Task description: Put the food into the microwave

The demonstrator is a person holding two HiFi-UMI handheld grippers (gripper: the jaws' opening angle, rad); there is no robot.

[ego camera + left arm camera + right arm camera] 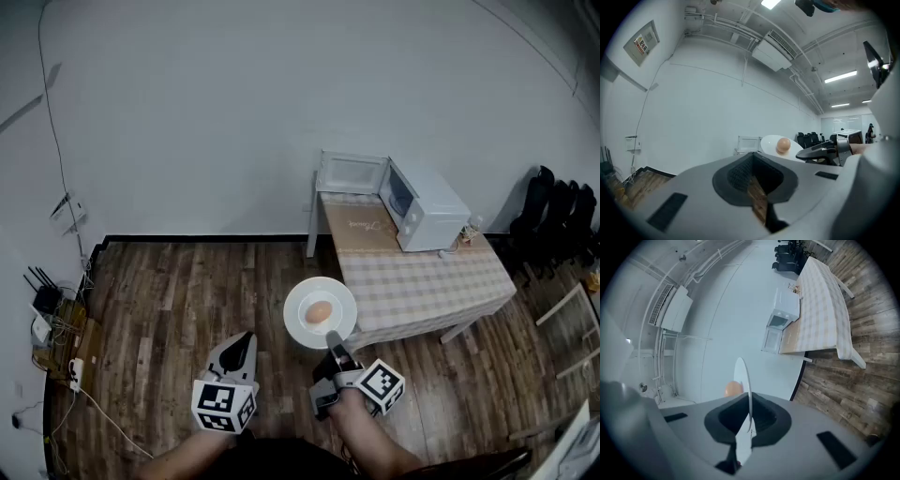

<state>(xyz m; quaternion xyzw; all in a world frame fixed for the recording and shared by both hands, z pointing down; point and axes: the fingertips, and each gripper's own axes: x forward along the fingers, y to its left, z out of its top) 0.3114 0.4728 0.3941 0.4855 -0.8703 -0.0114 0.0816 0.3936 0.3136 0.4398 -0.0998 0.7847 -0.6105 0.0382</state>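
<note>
White microwave (427,211) (door (352,174) open) on checked table (422,281)

Bright, even indoor light fills all three views, and shadows are faint. Ceiling light strips (840,77) glare, slightly blown out, at the upper right of the left gripper view. Both gripper views bend strongly toward dark rounded corners, and their nearest foreground looks soft.

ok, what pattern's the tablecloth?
Pale checked tablecloth, pinkish-beige on white; head view shows it best.
</note>
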